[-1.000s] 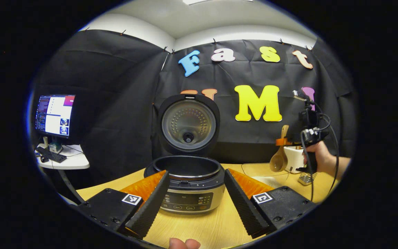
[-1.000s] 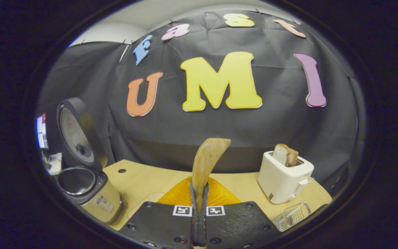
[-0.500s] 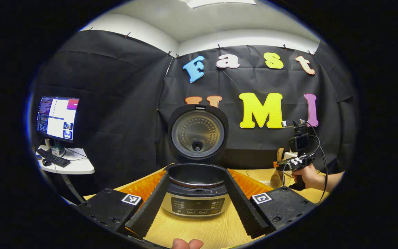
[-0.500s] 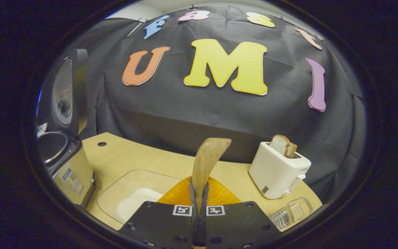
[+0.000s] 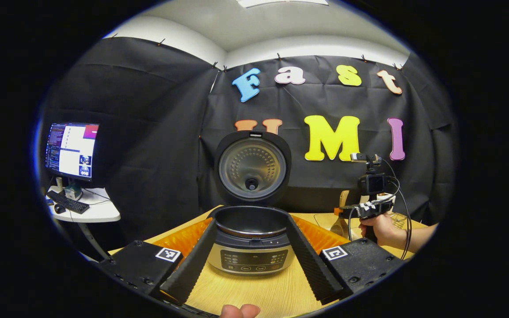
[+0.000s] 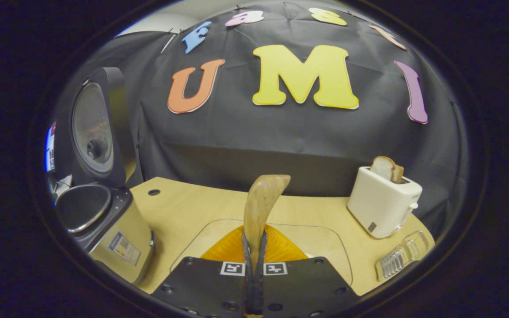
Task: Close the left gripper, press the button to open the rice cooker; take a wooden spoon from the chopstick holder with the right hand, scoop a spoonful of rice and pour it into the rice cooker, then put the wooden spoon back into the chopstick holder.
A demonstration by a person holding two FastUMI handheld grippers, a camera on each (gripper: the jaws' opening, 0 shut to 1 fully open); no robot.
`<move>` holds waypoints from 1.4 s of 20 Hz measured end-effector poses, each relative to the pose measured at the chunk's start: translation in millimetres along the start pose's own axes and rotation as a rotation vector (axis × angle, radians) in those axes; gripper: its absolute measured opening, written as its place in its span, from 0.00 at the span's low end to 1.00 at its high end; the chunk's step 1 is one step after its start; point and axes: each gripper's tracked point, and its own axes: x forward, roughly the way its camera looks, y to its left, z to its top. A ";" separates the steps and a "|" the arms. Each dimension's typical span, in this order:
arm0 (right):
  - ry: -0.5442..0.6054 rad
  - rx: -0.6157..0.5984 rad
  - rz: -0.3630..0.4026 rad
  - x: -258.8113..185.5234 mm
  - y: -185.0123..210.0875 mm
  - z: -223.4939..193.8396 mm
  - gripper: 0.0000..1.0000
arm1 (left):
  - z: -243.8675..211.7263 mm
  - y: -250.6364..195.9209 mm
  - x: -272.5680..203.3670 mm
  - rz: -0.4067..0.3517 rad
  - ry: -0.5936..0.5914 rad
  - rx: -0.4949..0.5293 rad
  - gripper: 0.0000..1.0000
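The left claw (image 5: 251, 260) is hovering low over the pale wooden table (image 5: 259, 293) with its fingers spread wide, framing the black and silver rice cooker (image 5: 251, 247), whose round lid (image 5: 252, 167) is standing upright over the dark inner pot. The right claw (image 6: 254, 269) is pinching the light wooden spoon (image 6: 261, 207) tight between both fingers, with the spoon rising upright ahead of it above a clear flat tray (image 6: 325, 247) lying on the table. In the left gripper view, that claw (image 5: 347, 212) is sitting to the right of the cooker in a hand (image 5: 380, 227). A white toaster (image 6: 385, 203) holding bread slices is standing farther right, with a small clear ribbed rack (image 6: 400, 258) beside it.
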 end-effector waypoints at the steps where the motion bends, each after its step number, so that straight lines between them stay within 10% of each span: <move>1: 0.000 0.018 -0.003 0.4 1.2 0.5 0.00 | 0.4 1.8 -1.1 0.006 -0.002 0.002 1.00; 11: 0.016 0.362 0.042 2.5 5.1 12.6 0.00 | 12.0 -2.9 -8.0 -0.010 -0.032 0.009 1.00; 28: -0.079 0.820 0.071 -29.2 -102.6 43.9 0.00 | 7.8 11.0 -6.7 0.019 -0.021 0.028 1.00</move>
